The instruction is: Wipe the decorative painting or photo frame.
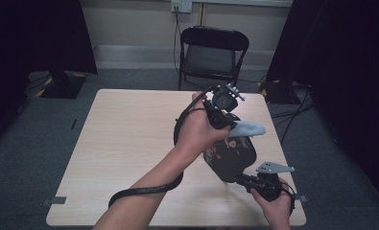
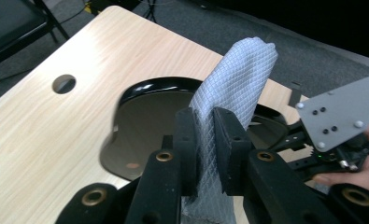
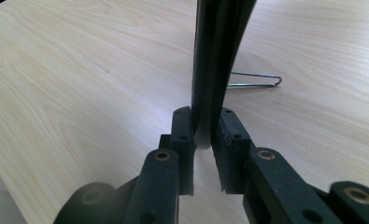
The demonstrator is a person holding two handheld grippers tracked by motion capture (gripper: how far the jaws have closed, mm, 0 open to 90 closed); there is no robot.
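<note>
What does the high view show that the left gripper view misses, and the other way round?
The high view alone shows the black folding chair and the person's left hand. The left gripper view alone shows the round hole in the wooden table and the diamond weave of the grey cloth pinched between the left gripper's fingers. Both show the black square plate, cloth and right gripper.

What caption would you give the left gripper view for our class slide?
Left gripper clamps a grey cloth above a black plate held by the right gripper.
</note>
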